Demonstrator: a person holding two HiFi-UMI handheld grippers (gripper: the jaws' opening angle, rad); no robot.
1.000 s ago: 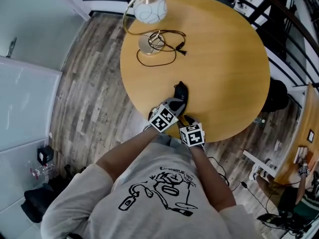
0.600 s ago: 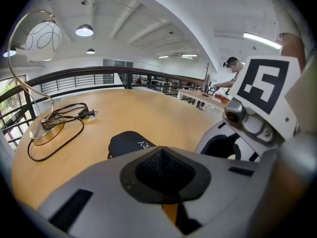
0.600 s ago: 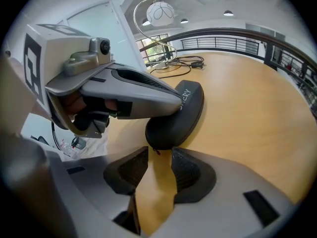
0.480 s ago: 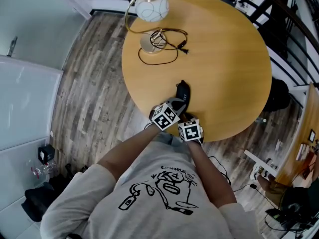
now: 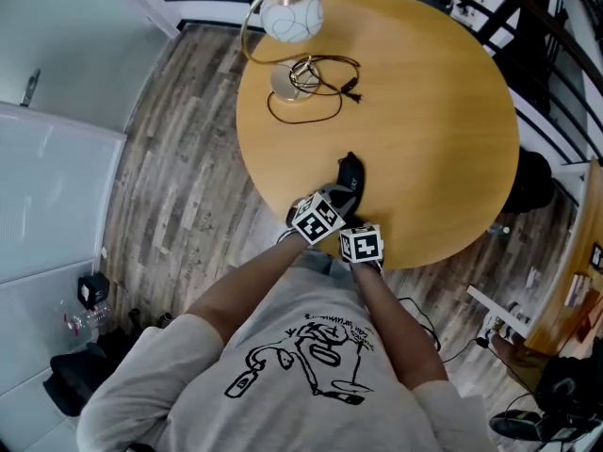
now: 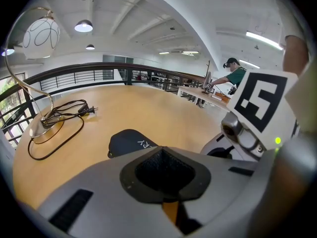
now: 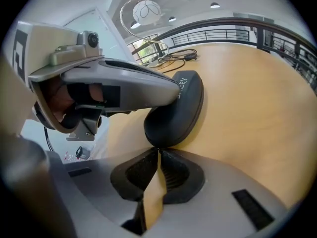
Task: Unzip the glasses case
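- Since a second ago the right gripper [image 7: 158, 150] has drawn in towards the left gripper [image 6: 163, 152]; their marker cubes, then a little apart in the head view, now sit just beside each other.
- Table [image 5: 424, 111]: round, light wood, on a plank floor.
- Lamp [image 5: 290, 15]: white globe on a curved gold stem, with its round base near the table's far edge, well apart from the grippers.
- Left gripper: jaws together. The right gripper view shows it reaching over the case [image 7: 176, 113] with its tip on the case's top.
- Right gripper: jaws closed to a thin slit, and the tips meet against the case's near end. Whether anything is pinched there is too small to tell.
- Case: dark, rounded, with white lettering on top. It lies flat near the table's near edge, directly ahead of both grippers, and its two halves sit together.
- Cord [image 5: 325, 83]: black, looped loosely beside the lamp base, with its plug end lying on the table towards the centre.
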